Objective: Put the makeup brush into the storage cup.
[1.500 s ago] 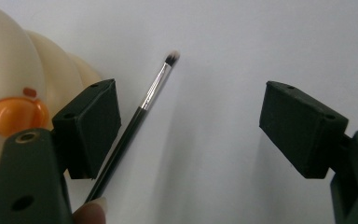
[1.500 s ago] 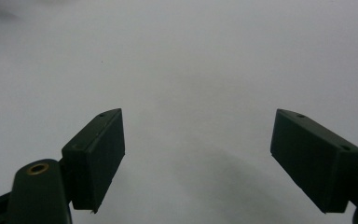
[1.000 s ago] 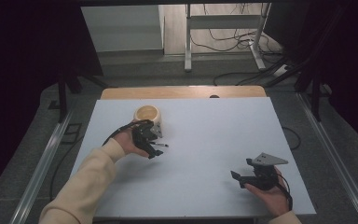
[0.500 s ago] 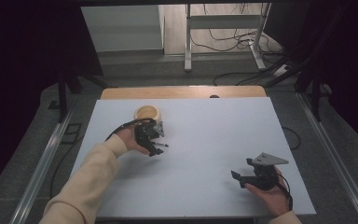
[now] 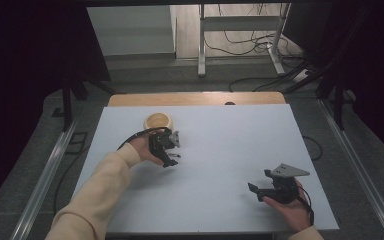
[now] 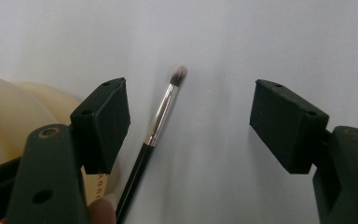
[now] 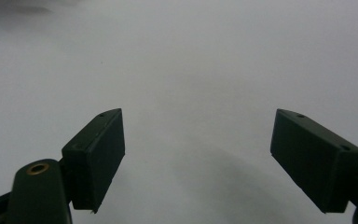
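Note:
A thin makeup brush (image 6: 161,116) with a black handle, silver ferrule and small tuft lies on the white table (image 5: 230,140). It sits between the jaws of my left gripper (image 6: 189,100), nearer the left pad (image 6: 105,126), which does not touch it. These jaws have just been closing and still stand apart around the brush. A pale wooden bowl (image 5: 158,121) stands just behind the left gripper (image 5: 167,152) and shows cream-coloured (image 6: 9,107) at the left of its view. My right gripper (image 5: 259,180) rests at the front right, open (image 7: 198,135), with bare table between its pads.
A fingertip (image 6: 101,211) shows beside the brush handle. A wooden strip (image 5: 195,98) runs along the table's far edge. Beyond it are a metal stand (image 5: 240,30) and floor cables (image 5: 260,80). Rails flank the table on both sides.

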Action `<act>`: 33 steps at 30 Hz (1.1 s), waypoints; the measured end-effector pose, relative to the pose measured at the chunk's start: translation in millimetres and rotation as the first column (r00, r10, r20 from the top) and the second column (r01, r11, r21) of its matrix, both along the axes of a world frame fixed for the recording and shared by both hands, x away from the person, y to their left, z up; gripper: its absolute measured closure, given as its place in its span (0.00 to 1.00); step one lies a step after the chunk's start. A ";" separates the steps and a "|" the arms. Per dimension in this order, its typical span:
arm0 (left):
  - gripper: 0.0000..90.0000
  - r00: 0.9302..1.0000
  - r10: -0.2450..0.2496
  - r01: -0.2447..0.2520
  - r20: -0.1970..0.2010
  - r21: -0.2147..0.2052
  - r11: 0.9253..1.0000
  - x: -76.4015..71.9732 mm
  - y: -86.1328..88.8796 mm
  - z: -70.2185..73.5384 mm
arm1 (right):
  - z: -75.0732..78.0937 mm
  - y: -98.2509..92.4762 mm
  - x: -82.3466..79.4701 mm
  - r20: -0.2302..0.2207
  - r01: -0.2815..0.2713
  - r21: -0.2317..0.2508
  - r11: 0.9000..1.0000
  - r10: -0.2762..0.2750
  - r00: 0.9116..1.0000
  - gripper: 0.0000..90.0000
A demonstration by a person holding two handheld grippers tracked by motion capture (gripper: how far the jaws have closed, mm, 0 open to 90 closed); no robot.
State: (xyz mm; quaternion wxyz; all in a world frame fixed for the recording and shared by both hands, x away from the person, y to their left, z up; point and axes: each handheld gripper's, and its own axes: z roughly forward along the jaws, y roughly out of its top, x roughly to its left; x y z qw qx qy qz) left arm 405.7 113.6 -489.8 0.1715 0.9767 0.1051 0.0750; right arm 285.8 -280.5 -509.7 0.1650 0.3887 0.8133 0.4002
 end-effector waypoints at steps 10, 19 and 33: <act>0.42 0.999 -0.046 0.044 0.016 0.092 0.995 0.7 -11.0 -3.4 | 0.2 0.4 -0.1 0.001 -0.006 0.002 1.000 0.006 1.000 0.20; 0.46 0.998 -0.063 0.064 -0.012 0.134 0.989 6.2 -17.0 -6.4 | 0.7 0.6 -0.5 0.002 -0.010 0.006 1.000 0.010 1.000 0.20; 0.58 0.997 -0.064 0.072 -0.050 0.180 0.981 18.9 -21.3 -10.8 | 2.4 0.6 -1.7 0.012 -0.021 0.016 1.000 0.021 1.000 0.20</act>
